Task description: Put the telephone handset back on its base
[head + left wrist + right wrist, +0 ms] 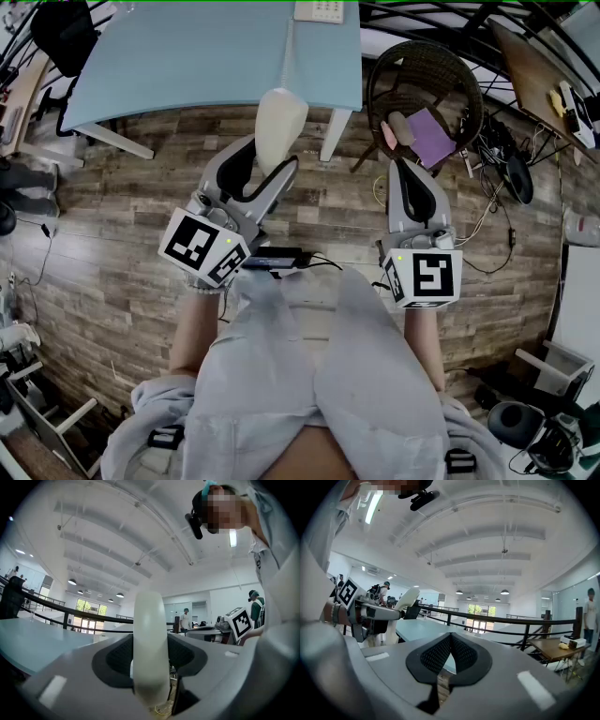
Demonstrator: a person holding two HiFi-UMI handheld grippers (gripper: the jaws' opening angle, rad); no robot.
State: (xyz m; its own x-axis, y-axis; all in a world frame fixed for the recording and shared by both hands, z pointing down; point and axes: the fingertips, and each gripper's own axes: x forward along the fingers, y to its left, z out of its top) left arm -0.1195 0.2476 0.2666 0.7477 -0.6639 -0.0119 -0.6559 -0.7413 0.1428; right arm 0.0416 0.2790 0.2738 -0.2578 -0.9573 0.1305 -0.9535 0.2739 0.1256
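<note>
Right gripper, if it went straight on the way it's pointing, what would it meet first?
Likely the light blue table: its near edge shows between the shut jaws of the right gripper, though depth is unclear.

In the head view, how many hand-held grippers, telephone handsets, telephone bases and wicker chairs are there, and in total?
Hand-held grippers: 2 (left hand-held gripper, right hand-held gripper)
telephone handset: 1
telephone base: 1
wicker chair: 1
Total: 5

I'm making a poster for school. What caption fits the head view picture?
Left gripper clamps a cream plastic telephone handset near the pale blue table; right gripper shut and empty.
</note>
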